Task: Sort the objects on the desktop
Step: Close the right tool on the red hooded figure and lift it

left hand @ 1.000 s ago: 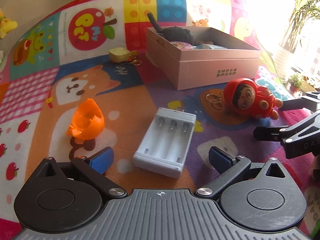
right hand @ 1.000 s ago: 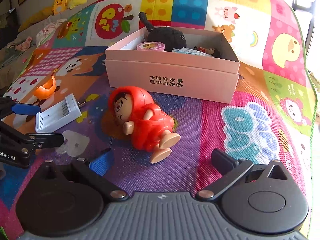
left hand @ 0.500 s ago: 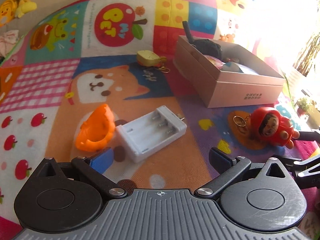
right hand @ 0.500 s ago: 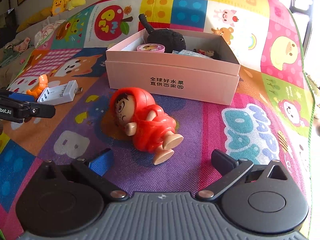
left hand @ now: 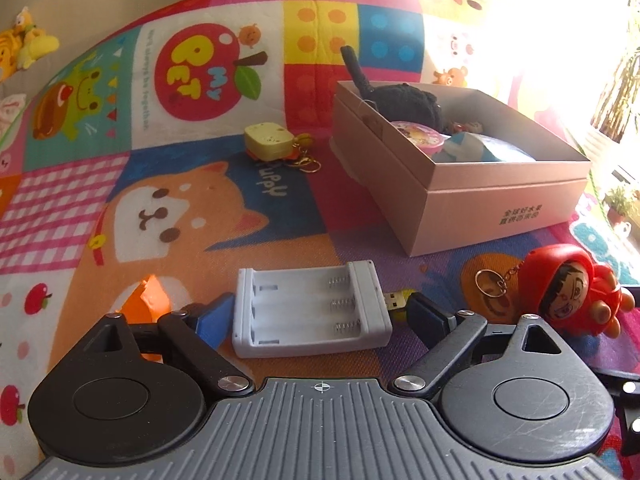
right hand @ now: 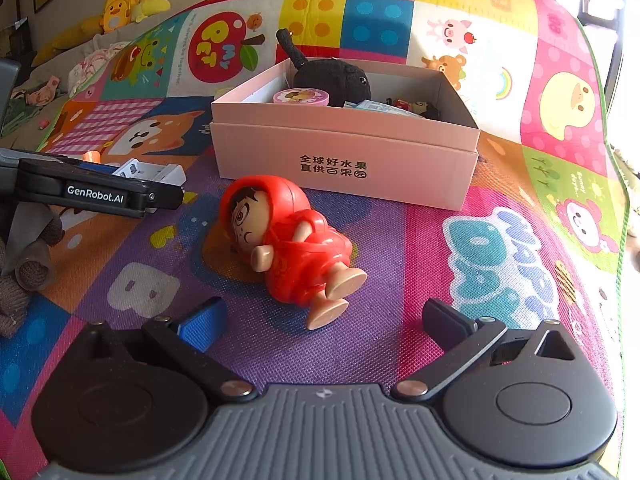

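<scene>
1. We see a pale pink rectangular cardboard box (right hand: 344, 160), matt and lidless with printed black characters on its front wall, standing on a bright patchwork cartoon play mat (right hand: 500, 248) with a woven sheen.
2. Inside the box lie a fuzzy black plush toy (right hand: 332, 78), a round pink tin (right hand: 301, 97) and a pale blue packet (left hand: 480, 148).
3. In front of the box's left corner lies a light grey moulded plastic battery holder (left hand: 310, 312), a shallow tray with three slots, coil springs and a small USB plug on its right end.
4. The left gripper (left hand: 316, 316), black with blue pads, straddles that holder; its jaws are closing, the holder between them, and we cannot tell whether the pads touch it.
5. An orange glossy plastic shell (left hand: 148, 300) shows just left of the holder, partly hidden by the gripper.
6. A glossy red hooded plastic doll keychain (right hand: 288, 240) with a metal ring lies on its side in front of the box.
7. The right gripper (right hand: 320, 320) hangs just short of the doll's feet, fingers spread wide and empty.
8. Left of the box rests a cream, cheese-shaped block keychain (left hand: 269, 142) with a gold clasp.
</scene>
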`<move>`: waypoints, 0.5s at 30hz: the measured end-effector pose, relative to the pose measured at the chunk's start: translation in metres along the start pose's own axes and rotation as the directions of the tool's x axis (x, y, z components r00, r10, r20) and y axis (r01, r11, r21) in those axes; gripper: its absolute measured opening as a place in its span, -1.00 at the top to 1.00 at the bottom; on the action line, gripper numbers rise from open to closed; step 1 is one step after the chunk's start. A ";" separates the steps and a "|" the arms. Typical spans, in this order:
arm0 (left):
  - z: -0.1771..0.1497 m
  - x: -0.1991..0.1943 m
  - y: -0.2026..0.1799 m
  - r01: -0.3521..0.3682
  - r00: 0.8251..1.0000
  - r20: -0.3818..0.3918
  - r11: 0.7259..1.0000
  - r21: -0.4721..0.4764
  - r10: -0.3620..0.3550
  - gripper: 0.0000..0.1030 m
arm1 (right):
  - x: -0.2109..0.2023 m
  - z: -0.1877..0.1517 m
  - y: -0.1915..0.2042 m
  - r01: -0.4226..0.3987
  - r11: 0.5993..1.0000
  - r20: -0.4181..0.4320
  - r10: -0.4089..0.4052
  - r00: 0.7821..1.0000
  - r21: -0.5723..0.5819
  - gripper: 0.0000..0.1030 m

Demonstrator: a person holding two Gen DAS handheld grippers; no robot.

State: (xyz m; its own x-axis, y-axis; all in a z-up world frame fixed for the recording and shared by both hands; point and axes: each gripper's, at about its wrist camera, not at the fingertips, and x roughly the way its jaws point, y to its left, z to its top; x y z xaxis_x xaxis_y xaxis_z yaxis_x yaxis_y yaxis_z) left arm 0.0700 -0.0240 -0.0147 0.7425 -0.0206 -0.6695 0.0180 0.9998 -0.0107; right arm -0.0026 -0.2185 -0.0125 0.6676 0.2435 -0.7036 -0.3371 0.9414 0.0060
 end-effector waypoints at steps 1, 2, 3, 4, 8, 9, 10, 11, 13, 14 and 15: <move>-0.002 -0.003 0.000 0.019 1.000 -0.003 1.000 0.005 -0.019 -0.83 | 0.000 0.000 0.000 0.000 1.000 0.000 0.000 1.000 0.001 -1.00; -0.006 -0.007 0.000 0.037 0.999 -0.004 0.999 0.018 -0.037 -0.83 | 0.000 0.000 0.000 0.000 1.000 0.001 0.000 1.000 0.001 -1.00; -0.009 -0.012 -0.002 0.052 0.999 -0.006 0.998 0.034 -0.051 -0.83 | 0.000 0.000 0.000 0.000 1.000 0.001 0.000 1.000 0.001 -1.00; -0.015 -0.018 -0.004 0.068 0.998 -0.010 0.996 0.053 -0.067 -0.83 | 0.000 0.000 0.000 -0.001 1.000 0.001 0.001 1.000 0.001 -1.00; -0.035 -0.043 -0.008 0.133 0.991 -0.033 0.986 0.098 -0.130 -0.84 | -0.002 0.003 0.000 -0.017 1.000 0.008 0.017 1.000 -0.008 -1.00; -0.039 -0.047 -0.008 0.136 0.990 -0.036 0.986 0.100 -0.133 -0.84 | -0.004 0.004 0.001 -0.024 0.999 0.021 0.024 0.999 -0.028 -1.00; -0.043 -0.051 -0.008 0.134 0.991 -0.039 0.986 0.104 -0.131 -0.87 | -0.006 0.005 0.005 -0.012 0.998 0.045 0.015 0.999 -0.056 -1.00; -0.048 -0.055 -0.008 0.127 0.992 -0.036 0.986 0.109 -0.124 -0.88 | -0.010 0.007 0.010 0.030 0.995 0.092 -0.021 0.996 -0.095 -1.00; -0.053 -0.059 -0.008 0.116 0.993 -0.029 0.986 0.117 -0.113 -0.91 | -0.017 0.011 0.020 0.125 0.978 0.191 -0.093 0.977 -0.164 -1.00; -0.054 -0.059 -0.007 0.118 0.993 -0.026 0.986 0.116 -0.115 -0.93 | -0.018 0.015 0.025 0.138 0.971 0.211 -0.095 0.973 -0.196 -1.00; -0.055 -0.059 -0.007 0.120 0.993 -0.024 0.986 0.113 -0.118 -0.94 | -0.019 0.019 0.028 0.117 0.967 0.204 -0.070 0.976 -0.226 -0.99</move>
State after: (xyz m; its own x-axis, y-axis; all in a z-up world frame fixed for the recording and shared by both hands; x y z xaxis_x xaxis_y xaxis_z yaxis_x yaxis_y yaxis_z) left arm -0.0109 -0.0291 -0.0157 0.7192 -0.1382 -0.6809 0.1821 0.9833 -0.0072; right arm -0.0119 -0.1921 0.0147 0.8111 0.2195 -0.5422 -0.3984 0.8860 -0.2372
